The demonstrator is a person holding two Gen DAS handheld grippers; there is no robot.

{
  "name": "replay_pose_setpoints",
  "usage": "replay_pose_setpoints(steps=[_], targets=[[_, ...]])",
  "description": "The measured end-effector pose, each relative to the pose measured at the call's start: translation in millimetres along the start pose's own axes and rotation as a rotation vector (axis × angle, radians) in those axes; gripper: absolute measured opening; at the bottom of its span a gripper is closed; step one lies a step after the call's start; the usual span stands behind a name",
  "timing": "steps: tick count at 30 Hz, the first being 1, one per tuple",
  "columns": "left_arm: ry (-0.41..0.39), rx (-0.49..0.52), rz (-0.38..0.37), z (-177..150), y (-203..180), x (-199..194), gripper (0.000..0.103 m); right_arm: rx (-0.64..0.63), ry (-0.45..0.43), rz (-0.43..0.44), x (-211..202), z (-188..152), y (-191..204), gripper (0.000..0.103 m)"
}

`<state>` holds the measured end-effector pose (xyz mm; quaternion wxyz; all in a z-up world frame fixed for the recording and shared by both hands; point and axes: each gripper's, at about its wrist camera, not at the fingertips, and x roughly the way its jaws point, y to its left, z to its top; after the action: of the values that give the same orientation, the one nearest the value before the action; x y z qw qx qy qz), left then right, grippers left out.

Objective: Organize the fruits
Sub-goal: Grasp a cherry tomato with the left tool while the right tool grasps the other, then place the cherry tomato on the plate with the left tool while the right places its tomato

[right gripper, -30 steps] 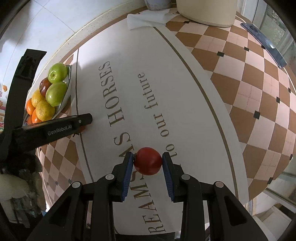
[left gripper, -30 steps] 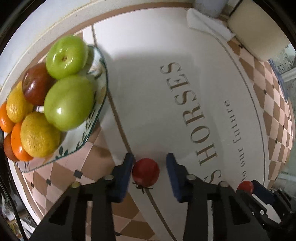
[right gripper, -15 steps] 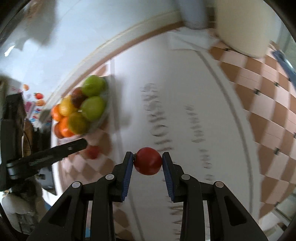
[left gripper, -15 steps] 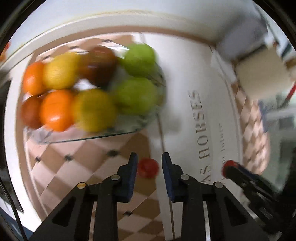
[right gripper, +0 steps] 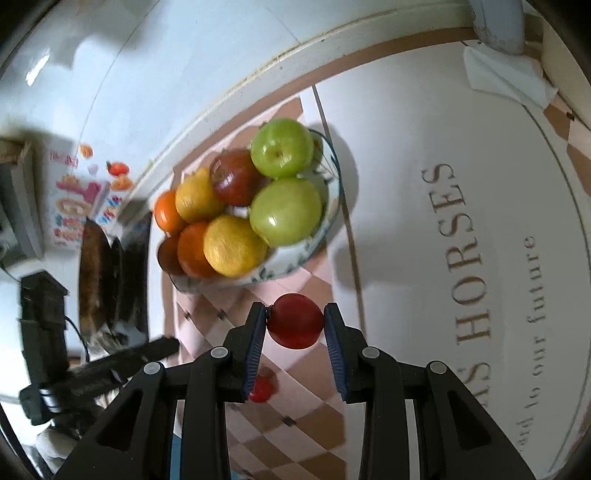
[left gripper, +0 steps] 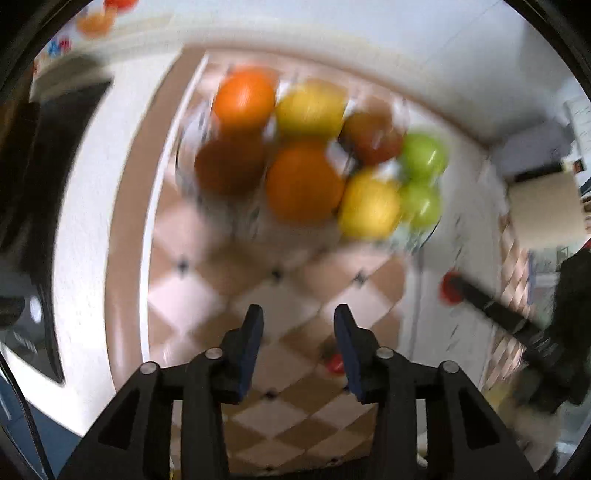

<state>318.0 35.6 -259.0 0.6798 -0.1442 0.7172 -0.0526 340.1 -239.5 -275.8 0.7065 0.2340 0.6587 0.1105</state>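
The right gripper (right gripper: pixel 295 320) is gripping a red tomato (right gripper: pixel 294 320) between its blue-padded jaws, holding it in the air just near of the fruit bowl (right gripper: pixel 325 221). A second, smaller red tomato (right gripper: pixel 261 387) is lying on the bench (right gripper: pixel 424 206) below and to the left of the held one, partly hidden behind the left jaw.

The left gripper (left gripper: pixel 298 325) is hanging with its jaws spread apart and nothing between them, above the checkered part of the bench. In this blurred view the small tomato (left gripper: pixel 335 363) is peeking out just beside the right jaw, on the cloth.

The bowl is sitting far of both grippers, piled with two green apples (right gripper: pixel 285 211), a dark red apple (right gripper: pixel 235 177), yellow citrus (right gripper: pixel 233 245) and oranges (right gripper: pixel 193 249). In the left wrist view the same bowl (left gripper: pixel 417 236) is showing its fruit as smeared colour patches.

The bench is wearing a cloth with a pink and brown diamond border (right gripper: pixel 295 398) and a white centre printed with brown lettering (right gripper: pixel 458 251), reading "HORSES" and "our future" in part. A folded white napkin (right gripper: pixel 506 81) is lying at the far right, next to a grey-blue object (right gripper: pixel 498 22) cut off by the frame. A pale wall (right gripper: pixel 166 48) is running behind the bench, and a colourful sticker sheet (right gripper: pixel 77 192) is showing at the left beside dark objects too blurred to identify. The left gripper's dark body (right gripper: pixel 92 373) is reaching in from the left.
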Motion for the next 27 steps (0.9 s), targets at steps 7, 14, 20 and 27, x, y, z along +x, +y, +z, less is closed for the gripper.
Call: replay_pose_setpoints(steps=[7, 14, 20, 27], targets=[[0.136, -0.002, -0.093, -25, -14, 43, 0.038, 0.040, 0.037, -0.045, -1, -30, -30, 0.035], [0.208, 0.100, 0.011, -32, -39, 79, 0.040, 0.070, 0.019, -0.065, -8, -39, -46, 0.035], [0.191, 0.182, 0.067, -42, -60, 84, 0.036, 0.083, -0.008, -0.069, -13, -39, -47, 0.035], [0.139, 0.199, 0.068, -44, -72, 81, 0.028, 0.079, -0.015, -0.054, -13, -38, -42, 0.035]])
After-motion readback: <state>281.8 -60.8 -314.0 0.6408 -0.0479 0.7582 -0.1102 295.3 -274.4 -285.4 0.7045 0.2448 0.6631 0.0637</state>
